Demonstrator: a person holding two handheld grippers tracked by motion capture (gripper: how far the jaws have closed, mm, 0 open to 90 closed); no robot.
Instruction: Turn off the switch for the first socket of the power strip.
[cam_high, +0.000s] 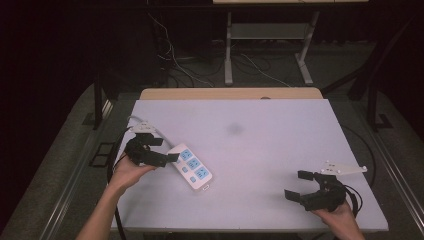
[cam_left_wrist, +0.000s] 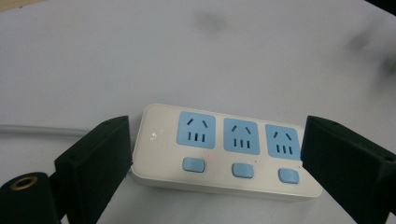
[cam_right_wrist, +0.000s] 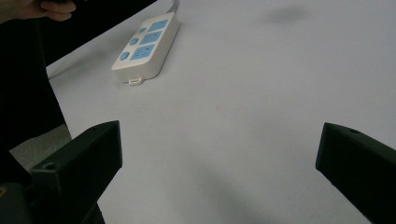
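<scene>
On the counter's left side lies a white power strip with three blue sockets, flanked lengthwise by the left tool's parted jaws. Well apart, the right tool hovers, jaws spread, holding nothing.

- The power strip looks like smooth white plastic with a slight sheen, and a small glare spot sits near its cable end. Its socket faces and buttons are light blue plastic.
- The strip's cable has a plain grey sheath, rubbery-looking.
- The table has a matt, pale top, pretty smooth, with a faint dark smudge. A strip of light wood shows along its far edge.
- The left gripper has matt black plastic jaws with flat faces; a brass-coloured metal ring sits low on it.
- The right gripper is the same matt black stuff.
- The floor is dull grey and looks like carpet.
</scene>
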